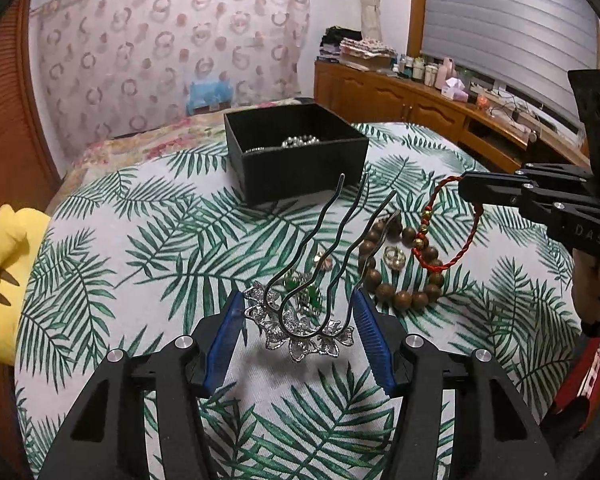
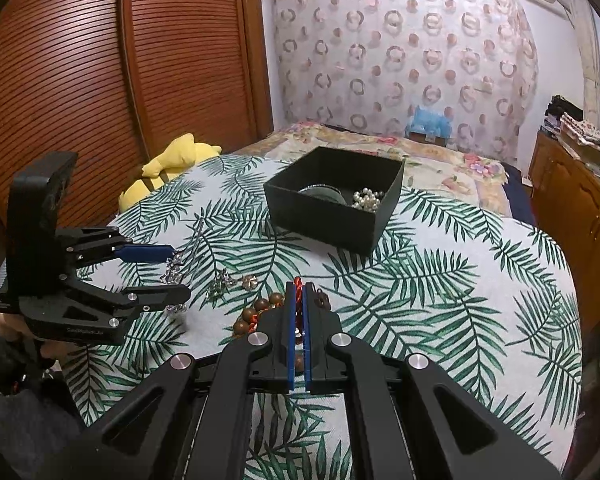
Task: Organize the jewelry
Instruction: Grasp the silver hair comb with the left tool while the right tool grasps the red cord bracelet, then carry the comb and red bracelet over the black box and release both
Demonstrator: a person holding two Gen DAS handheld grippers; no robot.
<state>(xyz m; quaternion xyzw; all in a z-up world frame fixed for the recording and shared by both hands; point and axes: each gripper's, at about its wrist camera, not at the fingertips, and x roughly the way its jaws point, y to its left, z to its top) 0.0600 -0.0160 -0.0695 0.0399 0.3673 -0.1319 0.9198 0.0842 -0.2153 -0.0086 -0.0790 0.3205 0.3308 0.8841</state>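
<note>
Both grippers, left gripper (image 1: 298, 308) and right gripper (image 2: 299, 286), are black angular linkage frames with silver round screws, ribbed blue pads on the fingers (image 1: 370, 330), and small white lettering.

A: What colours lie near the black box (image 1: 296, 168)?

B: It sits on a white cloth (image 1: 140, 240) printed with green palm fronds. In front of it lie brown wooden beads (image 1: 404, 276), a red braided cord (image 1: 452, 224) with gold beads, and a silver flowered comb (image 1: 300, 332). White pearls (image 2: 366, 199) lie inside it.

A: And left of the box?

B: A yellow plush toy (image 1: 8, 272).
</note>
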